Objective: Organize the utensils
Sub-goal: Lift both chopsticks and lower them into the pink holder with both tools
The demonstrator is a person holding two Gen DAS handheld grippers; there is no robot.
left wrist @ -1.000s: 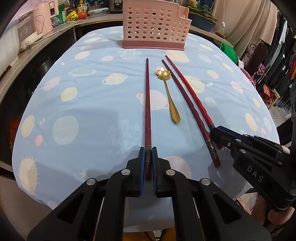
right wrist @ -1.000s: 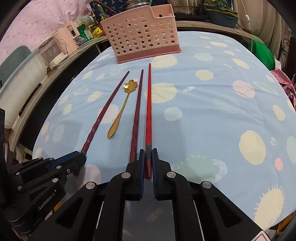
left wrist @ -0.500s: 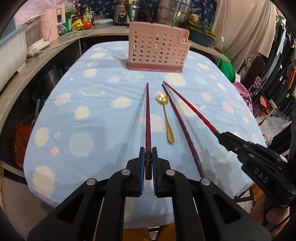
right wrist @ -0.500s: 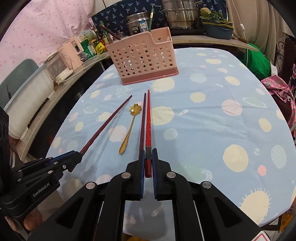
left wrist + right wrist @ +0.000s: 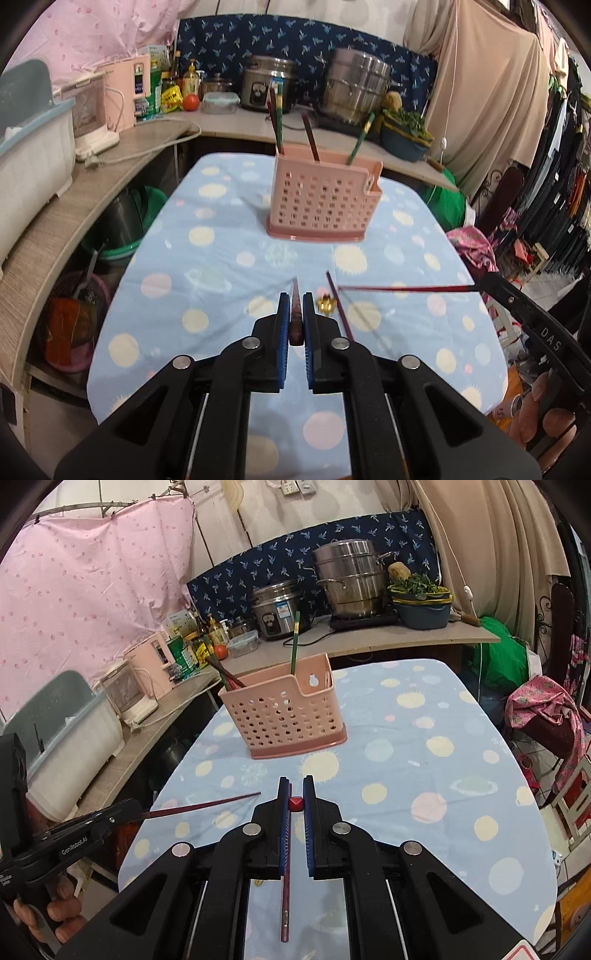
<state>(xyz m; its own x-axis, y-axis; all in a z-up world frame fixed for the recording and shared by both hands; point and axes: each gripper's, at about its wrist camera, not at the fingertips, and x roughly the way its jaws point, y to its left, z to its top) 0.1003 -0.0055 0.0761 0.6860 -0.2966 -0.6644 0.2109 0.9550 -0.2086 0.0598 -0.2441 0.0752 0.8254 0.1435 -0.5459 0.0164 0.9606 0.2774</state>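
Note:
My left gripper (image 5: 295,306) is shut on a dark red chopstick (image 5: 296,314), lifted above the table and pointing away. My right gripper (image 5: 296,794) is shut on another red chopstick (image 5: 296,804), seen end-on; it shows in the left wrist view (image 5: 406,288) as a long horizontal stick. A third red chopstick (image 5: 338,306) and a gold spoon (image 5: 327,303) lie on the blue spotted tablecloth (image 5: 221,280); that chopstick also shows under my right gripper (image 5: 285,904). The pink perforated basket (image 5: 323,201) stands at the table's far end with several sticks in it.
A counter (image 5: 110,158) runs along the left and back with pots (image 5: 356,88), a rice cooker (image 5: 267,86) and appliances. Clothes racks (image 5: 561,177) stand to the right. Buckets (image 5: 122,229) sit under the counter on the left.
Both grippers have lifted their chopsticks off the table and tilted them upward, so the views now look across the table toward the basket. The spoon and third chopstick stayed on the cloth.

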